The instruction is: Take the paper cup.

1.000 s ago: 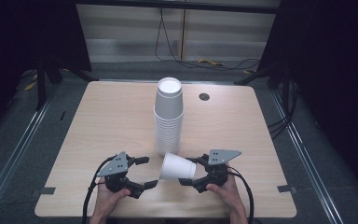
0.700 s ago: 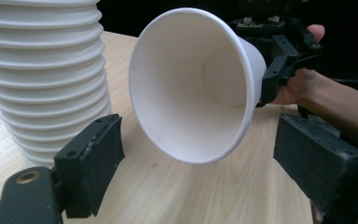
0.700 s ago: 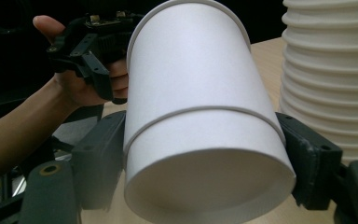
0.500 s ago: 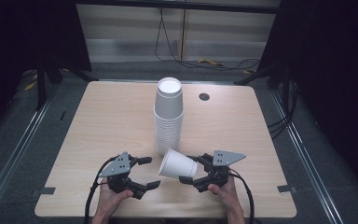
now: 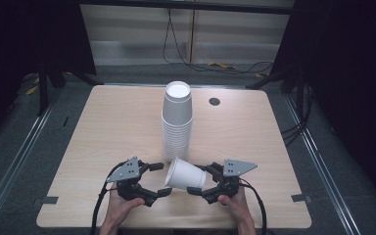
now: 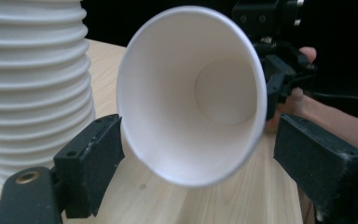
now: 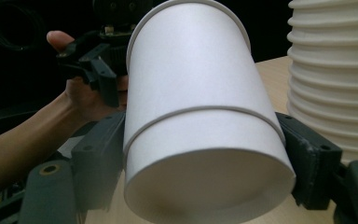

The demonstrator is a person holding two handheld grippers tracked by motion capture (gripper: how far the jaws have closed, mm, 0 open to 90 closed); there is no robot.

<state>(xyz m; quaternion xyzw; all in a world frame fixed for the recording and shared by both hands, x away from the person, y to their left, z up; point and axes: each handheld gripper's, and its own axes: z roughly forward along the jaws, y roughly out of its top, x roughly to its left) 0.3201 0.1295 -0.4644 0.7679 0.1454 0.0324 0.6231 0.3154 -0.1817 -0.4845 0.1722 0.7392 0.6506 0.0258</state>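
High view: cup (image 5: 186, 174) base probably tong-hidden.

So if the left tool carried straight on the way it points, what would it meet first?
Most likely the open rim of the paper cup, which faces it and lies sideways in the right tool. The left tool has one jaw on each side of that rim, apparently not touching.

A light wooden table (image 5: 112, 122) carries a tall stack of white cups (image 5: 177, 122).
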